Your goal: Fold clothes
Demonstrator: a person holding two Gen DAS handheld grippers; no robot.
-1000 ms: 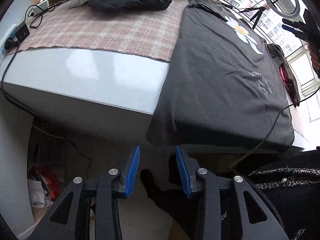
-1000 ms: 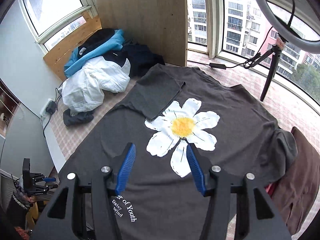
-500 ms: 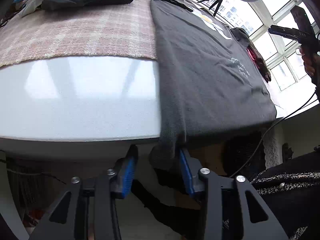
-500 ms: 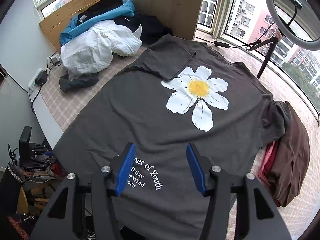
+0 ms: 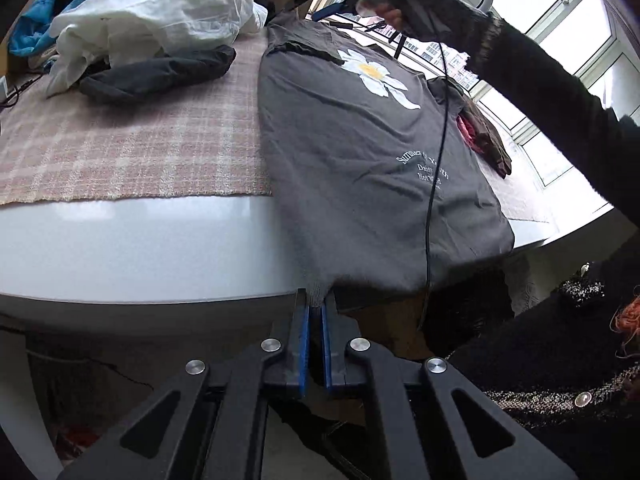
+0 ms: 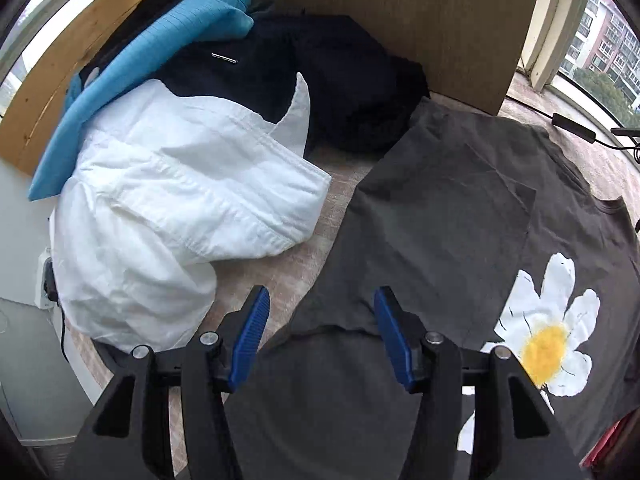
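A dark grey T-shirt [image 5: 352, 152] with a white daisy print and white lettering lies spread on the table, its hem hanging over the near edge. My left gripper [image 5: 315, 308] is shut on the lower left corner of that hem, below the table edge. In the right wrist view the same T-shirt [image 6: 440, 216] shows its left sleeve folded in over the chest. My right gripper [image 6: 320, 312] hovers open over that sleeve's edge, nothing between its blue pads. In the left wrist view it is held up at the far end of the shirt by a gloved hand [image 5: 424, 8].
A pile of white [image 6: 180, 200], blue [image 6: 160, 40] and black clothes [image 6: 320, 80] sits at the table's far left by a wooden board. A plaid cloth [image 5: 132, 148] covers the white table [image 5: 140, 248]. Brown and red garments [image 5: 484, 140] lie right of the shirt. A cable [image 5: 436, 160] hangs across it.
My left gripper closed on the shirt's hem corner and lifted a little. My right gripper swept from the lettering end across the daisy to the folded sleeve, still open.
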